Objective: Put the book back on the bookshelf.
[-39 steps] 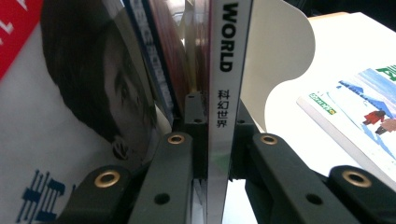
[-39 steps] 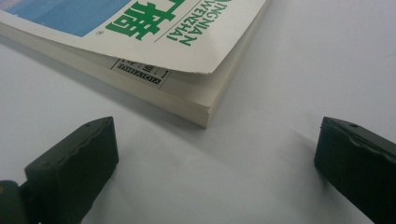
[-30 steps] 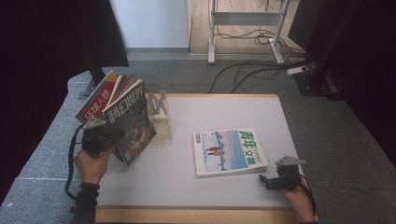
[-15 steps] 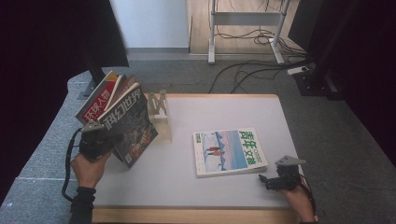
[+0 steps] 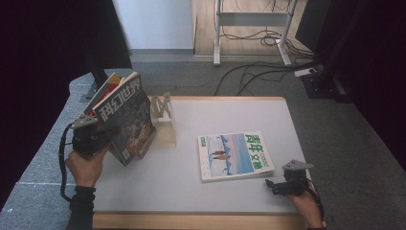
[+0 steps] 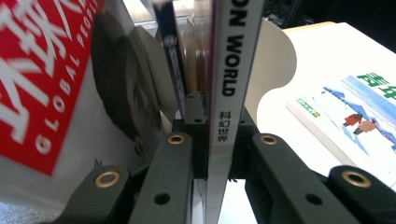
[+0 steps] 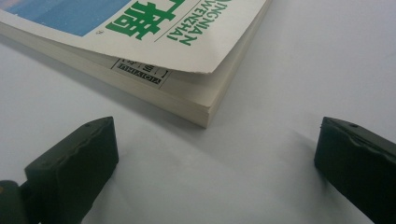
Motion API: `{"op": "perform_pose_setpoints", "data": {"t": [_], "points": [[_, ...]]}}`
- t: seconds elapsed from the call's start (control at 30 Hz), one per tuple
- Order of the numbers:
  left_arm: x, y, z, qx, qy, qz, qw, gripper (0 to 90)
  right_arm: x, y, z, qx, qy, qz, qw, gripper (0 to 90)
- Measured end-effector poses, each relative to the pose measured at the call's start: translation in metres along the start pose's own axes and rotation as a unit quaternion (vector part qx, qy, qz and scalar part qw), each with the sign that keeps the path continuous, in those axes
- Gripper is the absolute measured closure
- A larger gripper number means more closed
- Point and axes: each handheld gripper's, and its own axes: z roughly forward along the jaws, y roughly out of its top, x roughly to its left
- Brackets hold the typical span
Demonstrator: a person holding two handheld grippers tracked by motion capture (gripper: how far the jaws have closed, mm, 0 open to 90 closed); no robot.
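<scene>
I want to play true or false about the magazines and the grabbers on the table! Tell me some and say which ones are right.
1. The left gripper is shut on the dark magazine. True: in the left gripper view its jaws clamp the spine.
2. The blue and green magazine stands upright in the rack. False: it lies flat on the table.
3. The right gripper has its jaws open. True: they stand apart near that magazine's corner, holding nothing.
4. The right gripper is lifting the blue and green magazine. False: it rests on the table beside it, apart from it.
5. A red magazine leans behind the dark one. True.
</scene>
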Motion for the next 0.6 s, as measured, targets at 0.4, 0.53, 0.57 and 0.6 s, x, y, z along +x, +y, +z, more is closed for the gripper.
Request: {"op": "perform_pose_setpoints", "data": {"t": [0.4,0.53,0.57,0.6], "points": [[-0.007,0.016,0.002,-0.018,0.002,0.006,0.9998,82.9,0.0,0.0,0.0,0.0,0.0,0.001,1.0,0.0],[-0.012,0.005,0.022,-0.014,0.001,0.007,0.9999,82.9,0.0,0.0,0.0,0.0,0.0,0.0,1.0,0.0],[-0.013,0.002,0.027,-0.012,-0.001,0.006,0.9999,82.9,0.0,0.0,0.0,0.0,0.0,0.0,1.0,0.0],[-0.014,-0.002,0.031,-0.012,-0.001,0.005,0.9999,82.9,0.0,0.0,0.0,0.0,0.0,0.001,1.0,0.0]]}}
